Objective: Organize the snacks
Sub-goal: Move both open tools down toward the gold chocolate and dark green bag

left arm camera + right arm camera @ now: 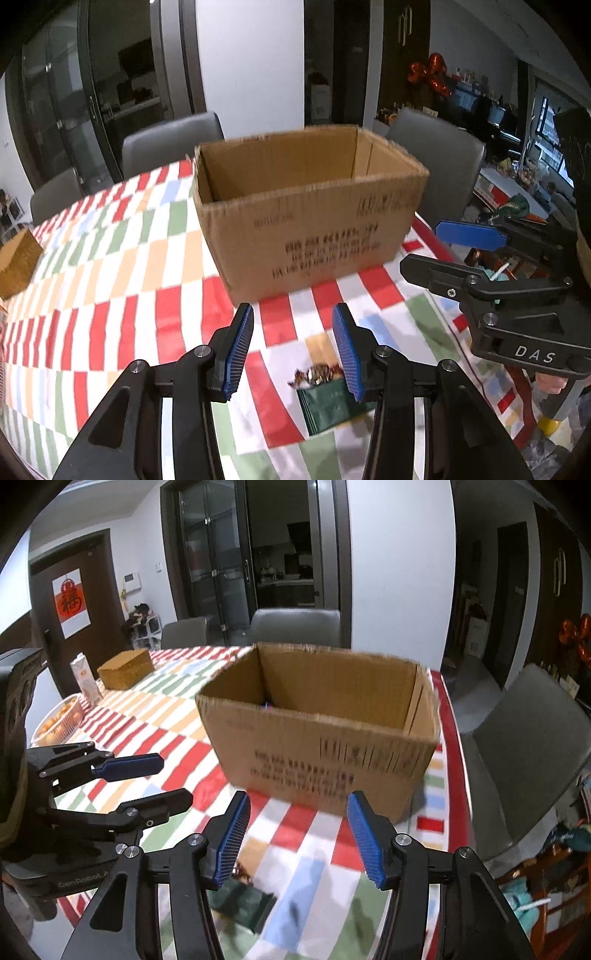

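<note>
An open cardboard box (310, 206) stands on the checkered tablecloth; it also shows in the right wrist view (325, 746), with something small and blue just visible inside. A dark green snack packet (328, 404) with a foil-wrapped candy (317, 373) on it lies near the table's front edge, under my left gripper's right finger. The packet also shows in the right wrist view (243, 901). My left gripper (293, 354) is open and empty, above the table in front of the box. My right gripper (299, 838) is open and empty, seen at the right in the left wrist view (443, 245).
A small brown box (125, 672), a carton (86, 683) and a basket of orange fruit (57, 722) stand at the far left of the table. Grey chairs (295, 627) stand around the table. The table's right edge (456, 775) is close to the box.
</note>
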A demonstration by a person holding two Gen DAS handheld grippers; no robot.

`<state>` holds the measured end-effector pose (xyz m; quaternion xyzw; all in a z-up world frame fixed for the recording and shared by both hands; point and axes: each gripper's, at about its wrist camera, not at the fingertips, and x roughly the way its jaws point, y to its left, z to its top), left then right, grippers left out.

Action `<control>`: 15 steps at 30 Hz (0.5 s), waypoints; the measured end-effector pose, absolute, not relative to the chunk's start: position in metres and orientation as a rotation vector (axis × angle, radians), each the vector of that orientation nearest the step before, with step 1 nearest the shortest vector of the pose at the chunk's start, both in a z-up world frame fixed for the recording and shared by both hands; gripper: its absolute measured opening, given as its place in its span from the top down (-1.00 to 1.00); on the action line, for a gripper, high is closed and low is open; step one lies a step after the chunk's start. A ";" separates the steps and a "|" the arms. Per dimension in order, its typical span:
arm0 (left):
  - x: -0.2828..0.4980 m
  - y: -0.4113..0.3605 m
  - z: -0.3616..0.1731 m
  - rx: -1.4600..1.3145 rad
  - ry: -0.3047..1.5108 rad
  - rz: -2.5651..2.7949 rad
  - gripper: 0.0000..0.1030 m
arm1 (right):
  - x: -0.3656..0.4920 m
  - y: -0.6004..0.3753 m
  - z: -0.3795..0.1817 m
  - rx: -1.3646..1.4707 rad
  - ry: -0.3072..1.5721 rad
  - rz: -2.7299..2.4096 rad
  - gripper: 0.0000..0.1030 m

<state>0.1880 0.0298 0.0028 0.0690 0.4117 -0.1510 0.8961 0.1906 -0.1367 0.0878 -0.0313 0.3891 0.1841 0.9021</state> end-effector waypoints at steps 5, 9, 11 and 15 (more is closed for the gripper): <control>0.183 0.027 -0.021 0.138 0.903 -0.352 0.15 | 0.184 -0.134 0.069 -0.060 0.857 0.383 -0.08; 0.188 0.026 -0.038 0.127 0.949 -0.384 0.15 | 0.181 -0.131 0.055 -0.039 0.889 0.372 -0.08; 0.190 0.025 -0.047 0.132 0.966 -0.394 0.15 | 0.181 -0.130 0.047 -0.036 0.909 0.369 -0.08; 0.195 0.024 -0.069 0.132 1.012 -0.407 0.15 | 0.177 -0.129 0.032 -0.047 0.941 0.347 -0.08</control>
